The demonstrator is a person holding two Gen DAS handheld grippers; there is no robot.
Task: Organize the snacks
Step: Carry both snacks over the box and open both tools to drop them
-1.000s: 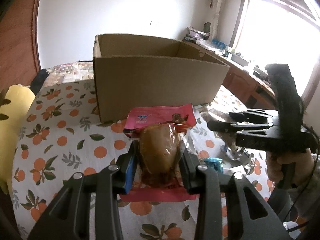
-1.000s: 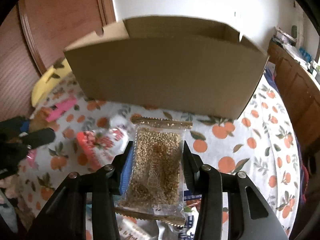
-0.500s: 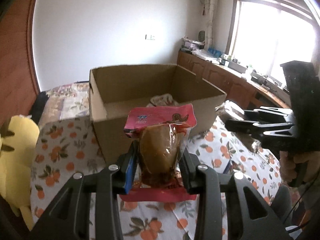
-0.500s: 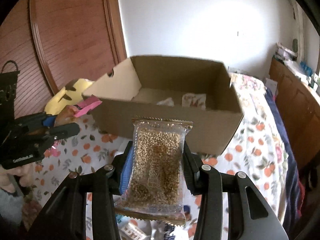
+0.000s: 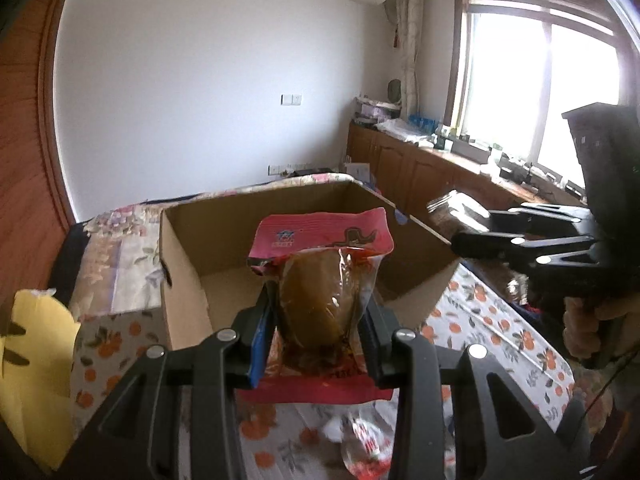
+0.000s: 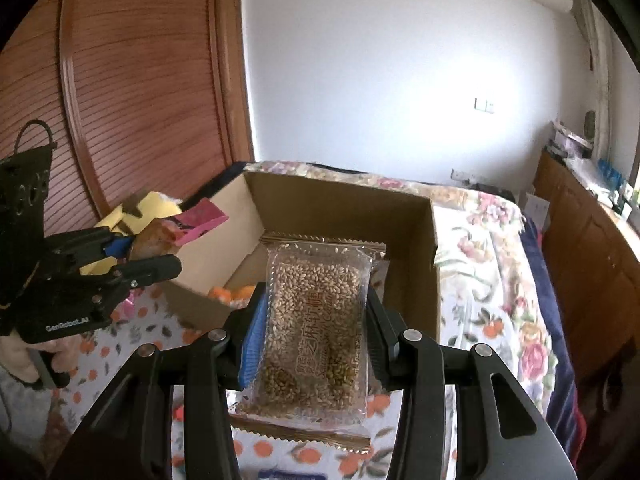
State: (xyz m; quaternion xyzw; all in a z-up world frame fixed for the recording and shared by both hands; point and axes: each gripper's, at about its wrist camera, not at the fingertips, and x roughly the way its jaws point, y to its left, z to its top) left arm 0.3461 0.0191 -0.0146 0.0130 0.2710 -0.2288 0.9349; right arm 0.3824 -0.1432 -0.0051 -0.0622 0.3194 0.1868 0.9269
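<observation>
Pink packet: a pink-and-red plastic snack packet with a brown lump showing through its clear window stands upright, pinched at its sides by the left tool, in the air before the box's near wall.
Seed bar: a clear plastic packet holding a golden sesame-seed bar is clamped by its long sides in the right tool, raised just short of the box's near edge.
Box: the open brown cardboard box sits on the bed, flaps off, its bottom partly visible; an orange item lies in its near left corner, too blurred to name.
Bed: a bedspread with an orange-fruit print lies under the box; a floral quilt lies to the right and far side.
Loose snack: a red-and-white wrapper lies on the bedspread below the left tool.
Yellow cushion: a yellow soft shape lies at the left of the box.
Far side: white wall, wooden cabinets under a bright window at the right.
</observation>
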